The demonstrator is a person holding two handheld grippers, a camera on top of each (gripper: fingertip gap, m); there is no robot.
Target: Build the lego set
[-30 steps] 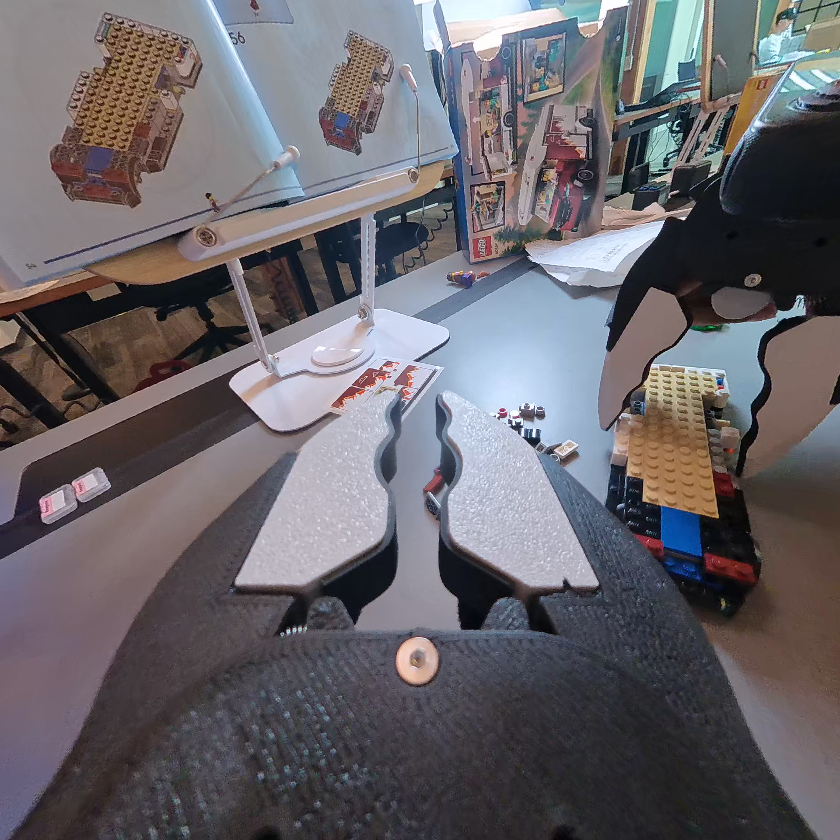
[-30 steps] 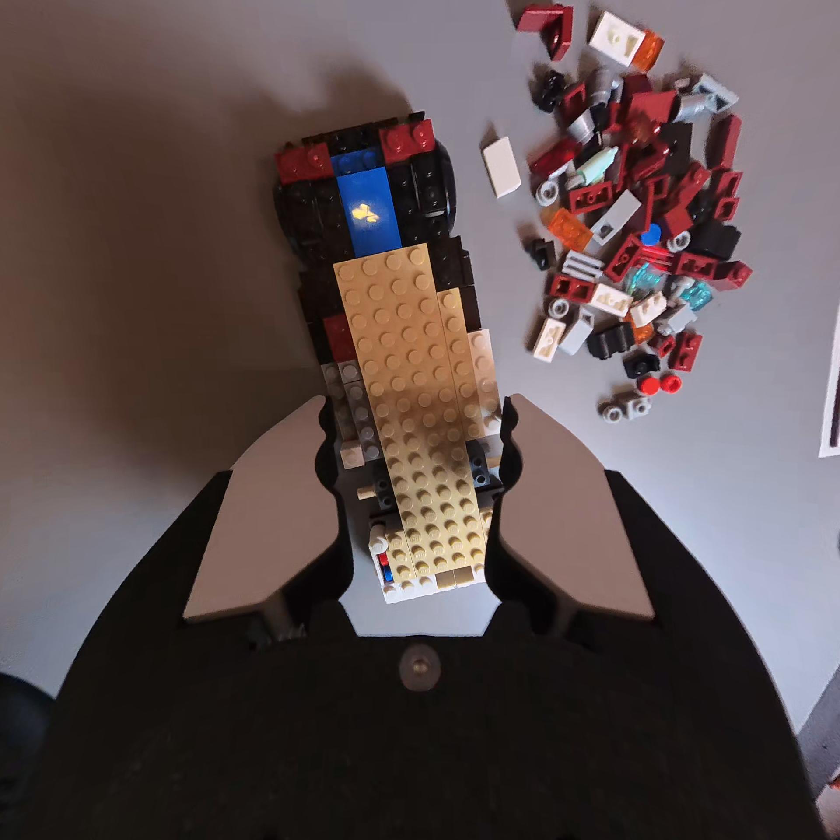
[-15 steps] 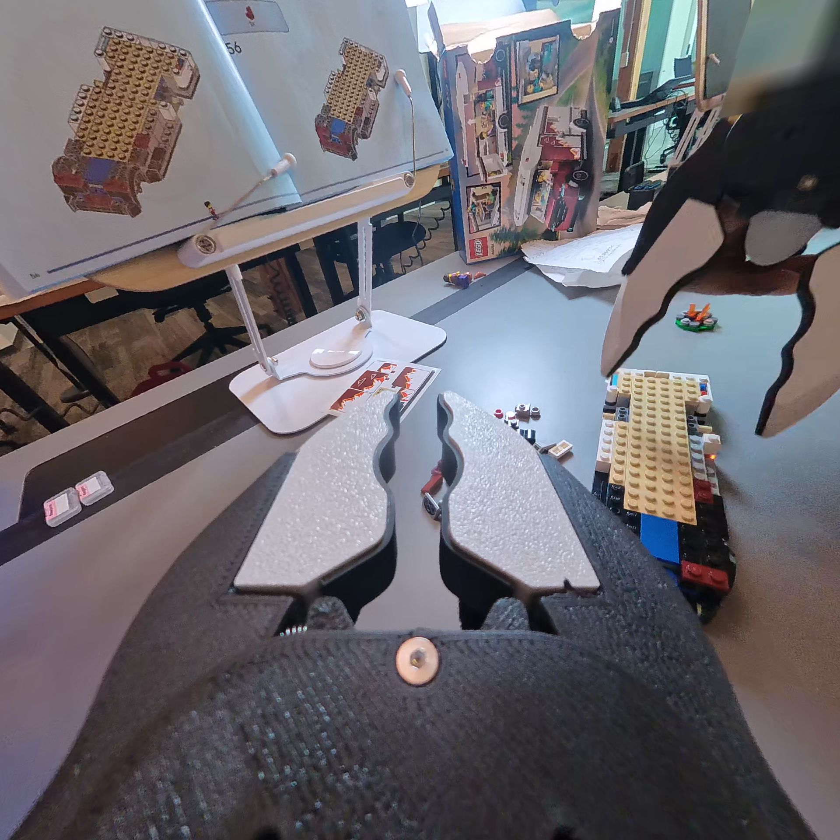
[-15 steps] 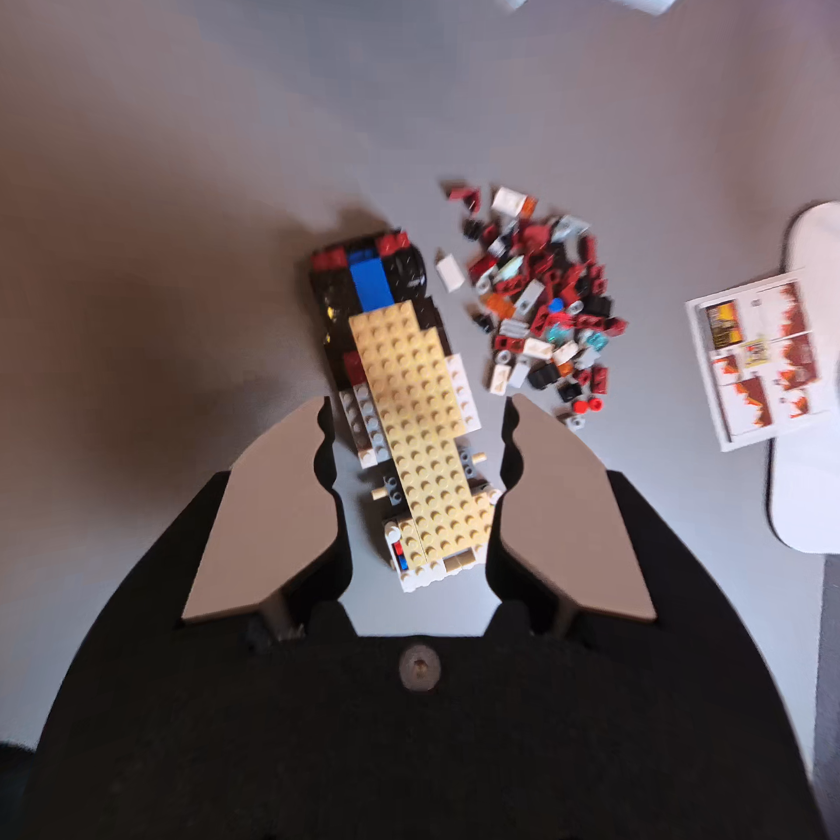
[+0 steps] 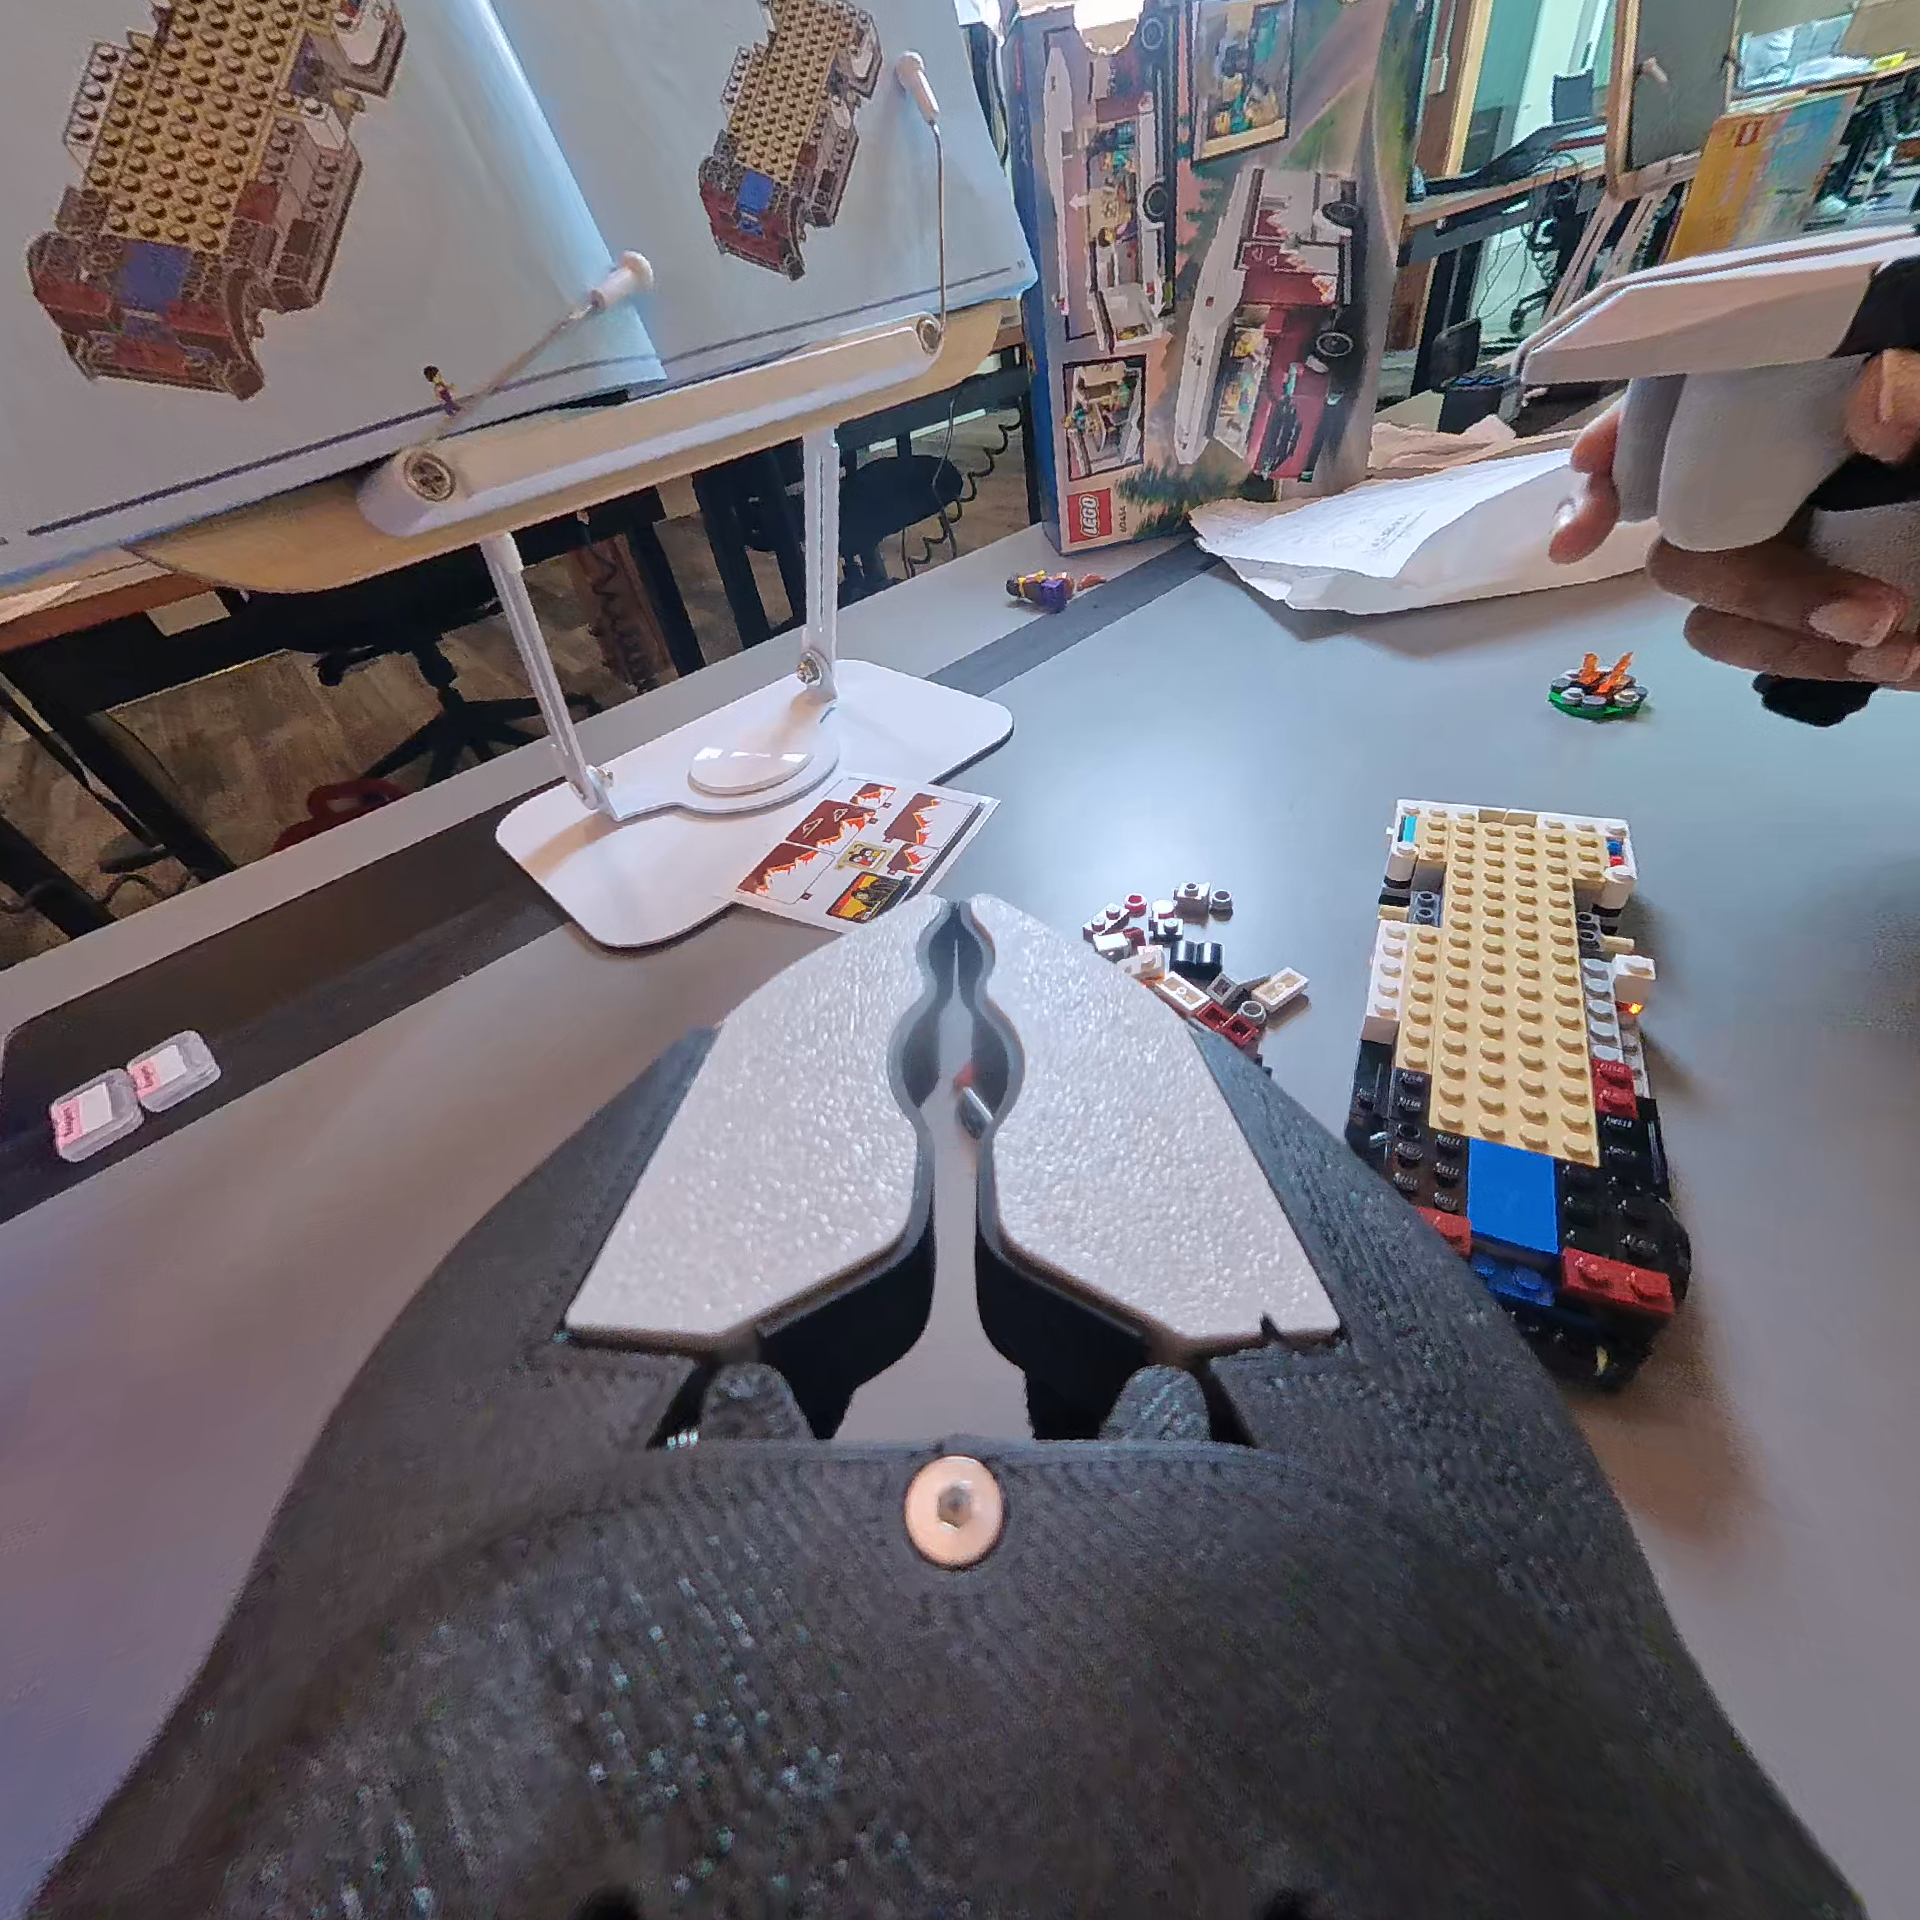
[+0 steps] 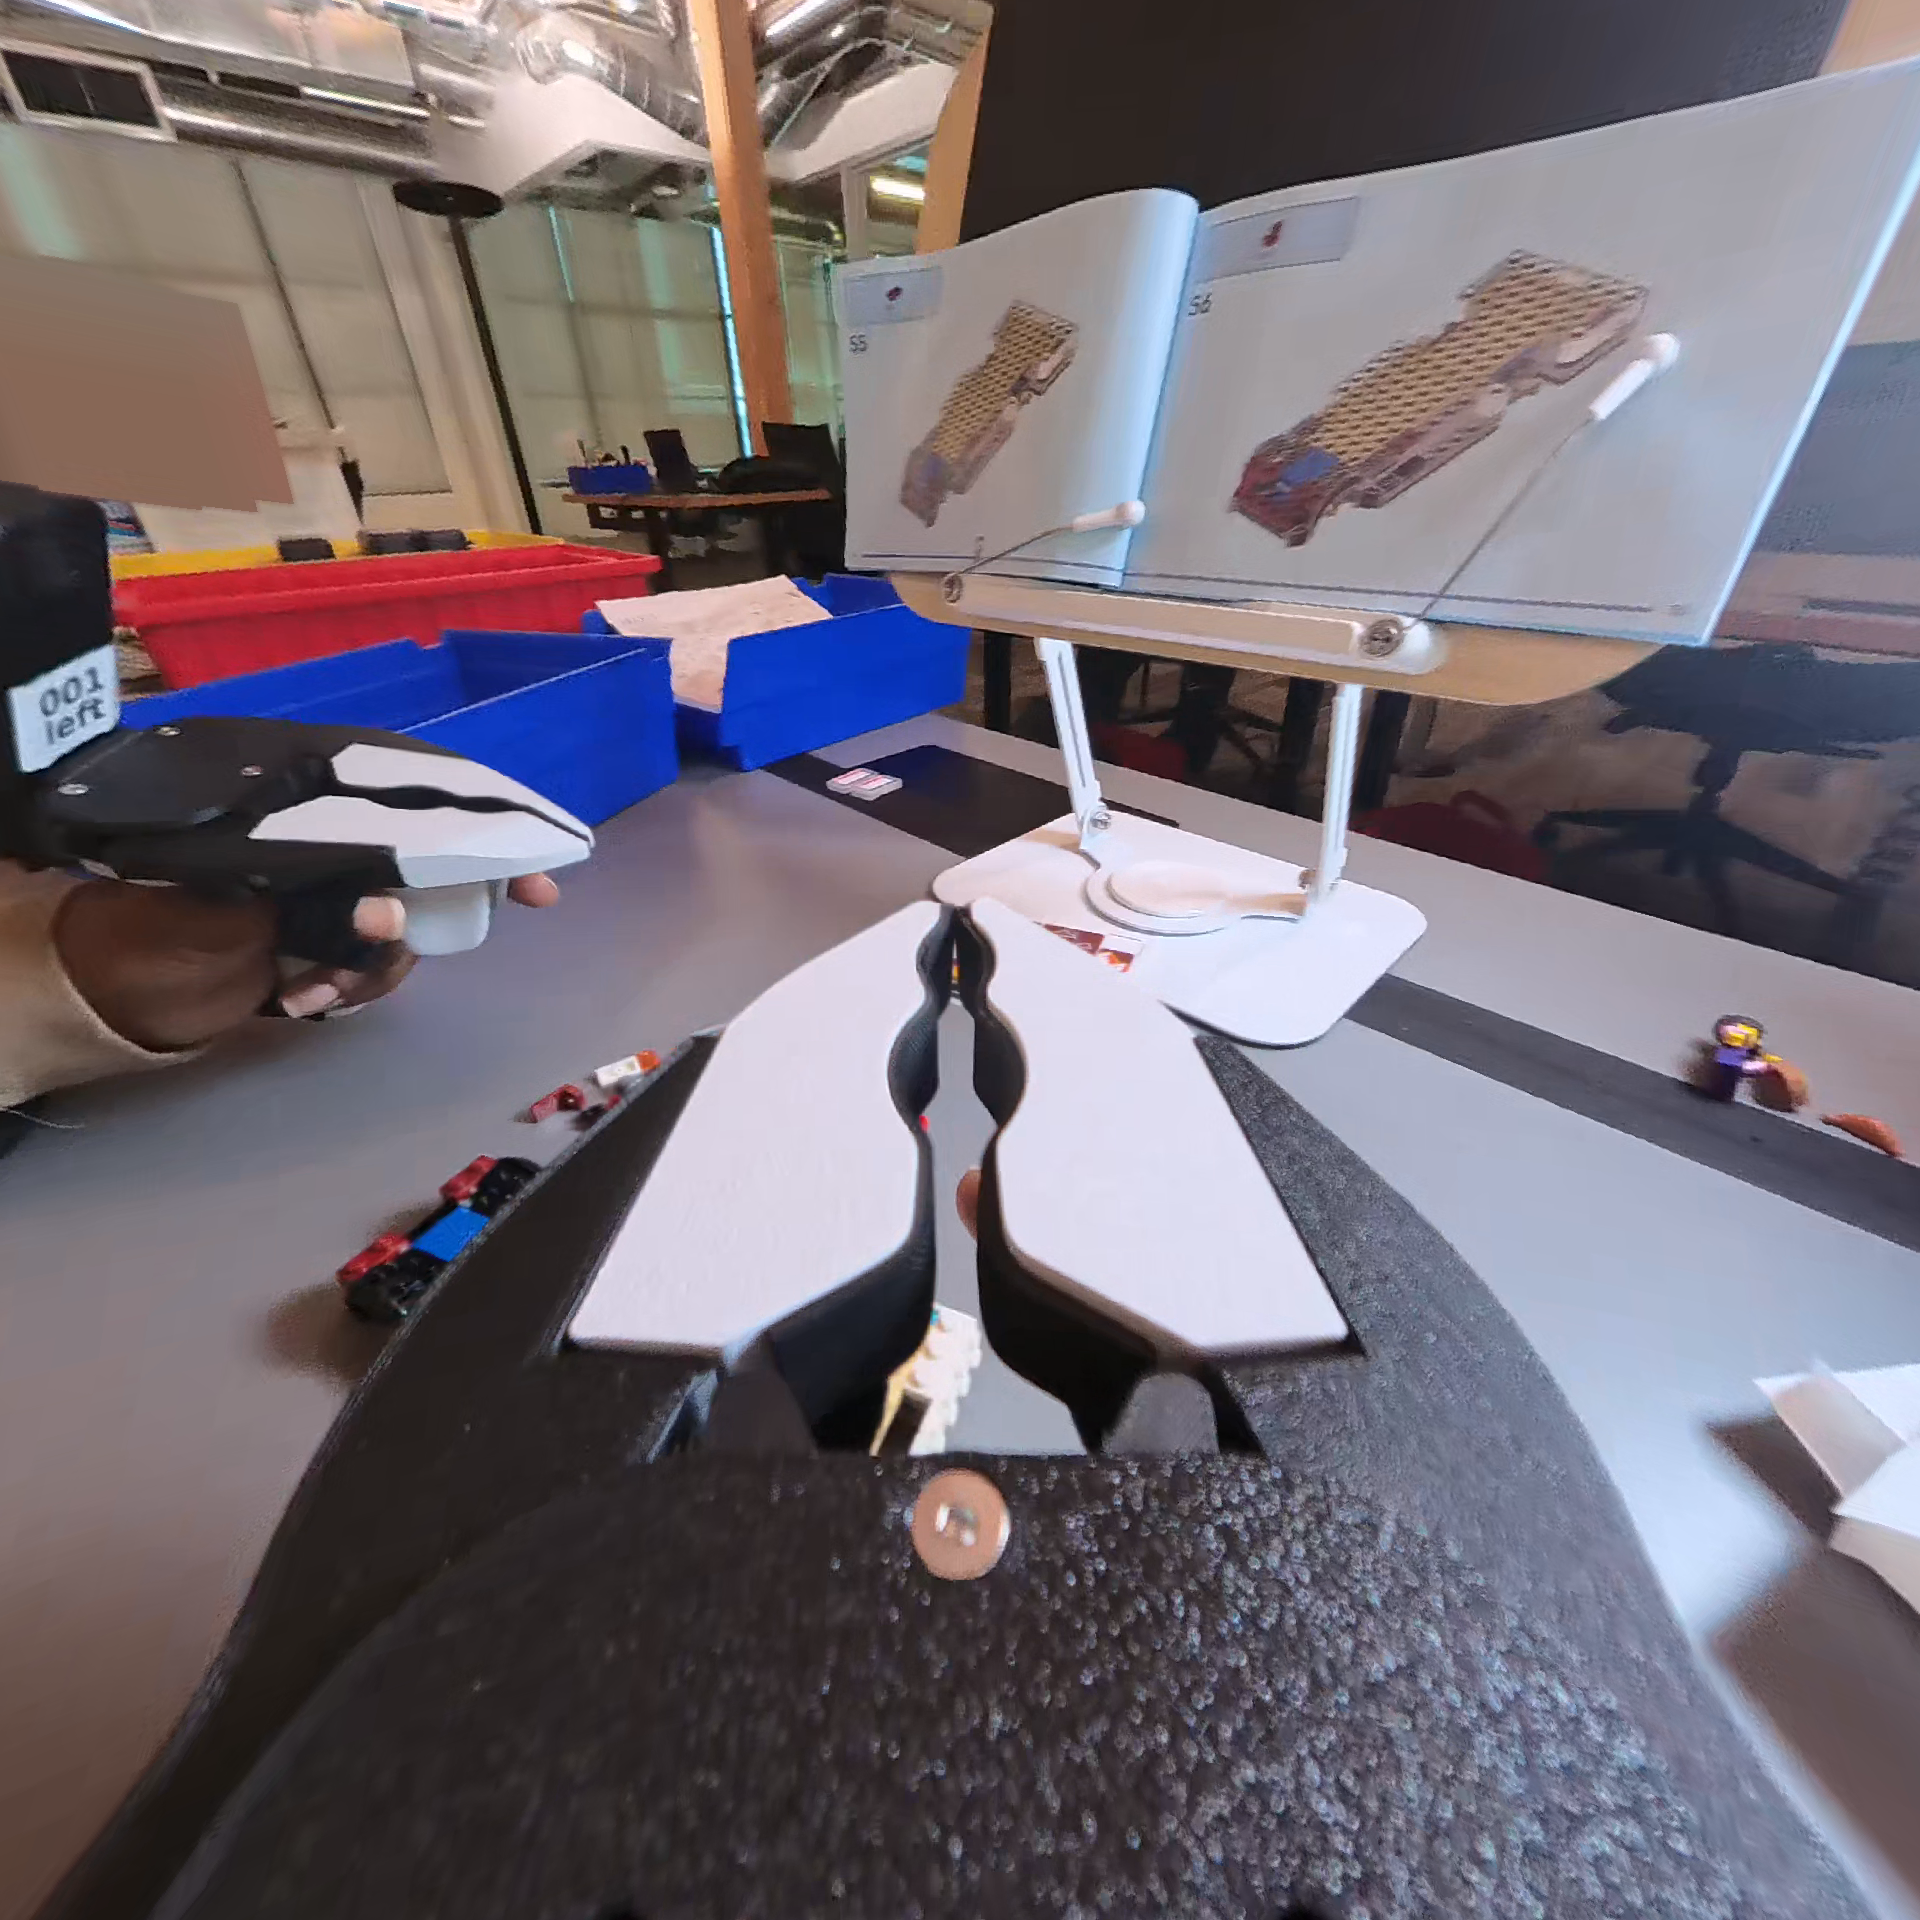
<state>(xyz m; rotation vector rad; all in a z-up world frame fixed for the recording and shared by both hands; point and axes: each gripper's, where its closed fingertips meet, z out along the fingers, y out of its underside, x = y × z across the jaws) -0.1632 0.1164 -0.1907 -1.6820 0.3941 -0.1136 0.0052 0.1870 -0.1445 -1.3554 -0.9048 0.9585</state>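
Observation:
My left gripper [image 5: 956, 912] is shut, with nothing seen between its pads, and hovers over the grey table [image 5: 1195, 727]. A long brick model [image 5: 1501, 1023] with a tan studded top, a blue tile and dark red ends lies to its right. A small pile of loose bricks [image 5: 1184, 951] lies just ahead of it. My right gripper [image 6: 961, 914] is shut too, raised above the table and facing the book stand [image 6: 1195, 904]. It also shows in the left wrist view [image 5: 1532, 358], held by a hand. The model's dark end [image 6: 436, 1236] shows to its lower left.
An open instruction booklet [image 5: 499, 187] rests on the white stand [image 5: 748, 790], with a sticker sheet [image 5: 862, 857] at its base. A set box [image 5: 1195, 260] and papers [image 5: 1403, 530] stand behind. Blue bins [image 6: 520, 696], a red bin [image 6: 395, 603] and a minifigure [image 6: 1735, 1055] are on the table. Some 20 centimetres of space lies between my two pairs of fingers.
My right gripper rose from straddling the model, swung to face the book stand and closed. My left gripper's narrow gap closed. The model stays on the table.

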